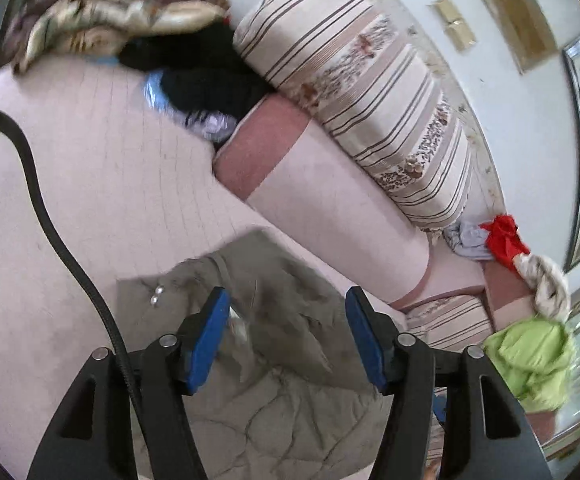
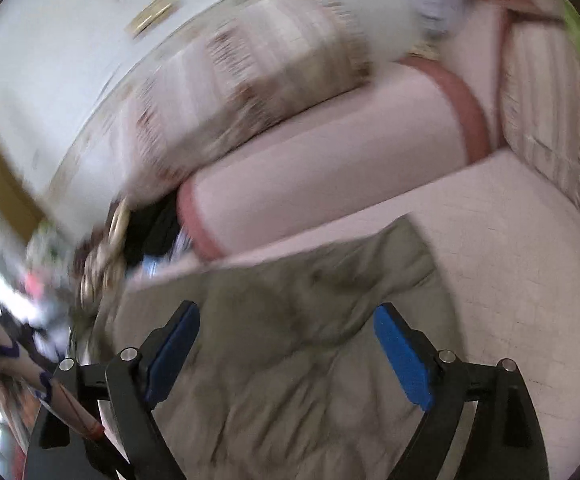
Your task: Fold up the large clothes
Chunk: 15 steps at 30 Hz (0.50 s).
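left wrist view: the left tool points down over an olive quilted garment lying on a pale pink seat surface. its blue pads stand spread, with nothing pinched; the garment lies below the gap and does not seem gripped. two small shiny snaps show near the garment's left edge. a black cable curves across the left side. behind the garment lies a long pink bolster, and above it a striped cushion leans toward the white wall. black clothes and a pile of satin bedding sit at the far end, a red cloth and a lime green garment on the right.

right wrist view: this frame is heavily blurred. the right tool hangs over the same olive garment, its jaws wide apart and holding nothing. the bolster and striped cushion lie beyond. the garment is rumpled, one edge close to the bolster.
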Available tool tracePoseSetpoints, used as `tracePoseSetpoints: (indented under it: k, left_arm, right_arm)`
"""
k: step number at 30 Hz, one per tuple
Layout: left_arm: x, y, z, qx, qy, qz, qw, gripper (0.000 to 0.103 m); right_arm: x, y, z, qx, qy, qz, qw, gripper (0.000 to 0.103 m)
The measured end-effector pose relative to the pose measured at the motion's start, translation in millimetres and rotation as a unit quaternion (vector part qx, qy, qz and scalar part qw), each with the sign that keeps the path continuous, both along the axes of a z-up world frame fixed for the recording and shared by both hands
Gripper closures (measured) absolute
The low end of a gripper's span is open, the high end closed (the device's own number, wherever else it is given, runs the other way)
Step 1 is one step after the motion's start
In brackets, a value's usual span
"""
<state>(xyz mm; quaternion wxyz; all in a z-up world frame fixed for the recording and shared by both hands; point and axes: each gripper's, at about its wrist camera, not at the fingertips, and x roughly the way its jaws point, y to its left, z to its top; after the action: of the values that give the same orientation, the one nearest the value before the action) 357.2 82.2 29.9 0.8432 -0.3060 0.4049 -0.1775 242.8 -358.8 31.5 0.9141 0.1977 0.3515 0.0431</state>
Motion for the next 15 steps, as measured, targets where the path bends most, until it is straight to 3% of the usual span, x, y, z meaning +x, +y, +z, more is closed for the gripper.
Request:
tracePoseSetpoints:
  k: [4,5,7,10,15]
  left_arm:
    - [-11.5,-24.9,6.8,0.113,-0.019,-0.006,0.9934,0.035]
    - [-9.9,-33.6,3.4,0.138,-0.019,-0.011,0.9902,0.035]
    - [-5.6,-57.0,-14.0,0.176,-0.013,-0.035,0.9836,0.035]
    - [12.2,-92.2,-48.3,0.222,0.006,-0.066,0.9729,0.035]
    - [60.9,-118.0,-107.9,0.285,0.061,-0.040,0.9557,0.035]
  right_arm:
    - [2.8,67.0,-21.9,-0.050,0.015,0.073,0.996,0.023]
    - [10.8,85.4,-31.0,-0.083,0.022,0.075,0.994,0.029]
    - [28.9,100.4,-45.5,-0.114,0.028,0.063,0.991,0.032]
    - [60.2,105.0,-59.9,-0.128,0.039,0.042,0.990,0.032]
    - [108.1,86.0,-100.9,-0.114,0.089,0.008,0.989,0.030]
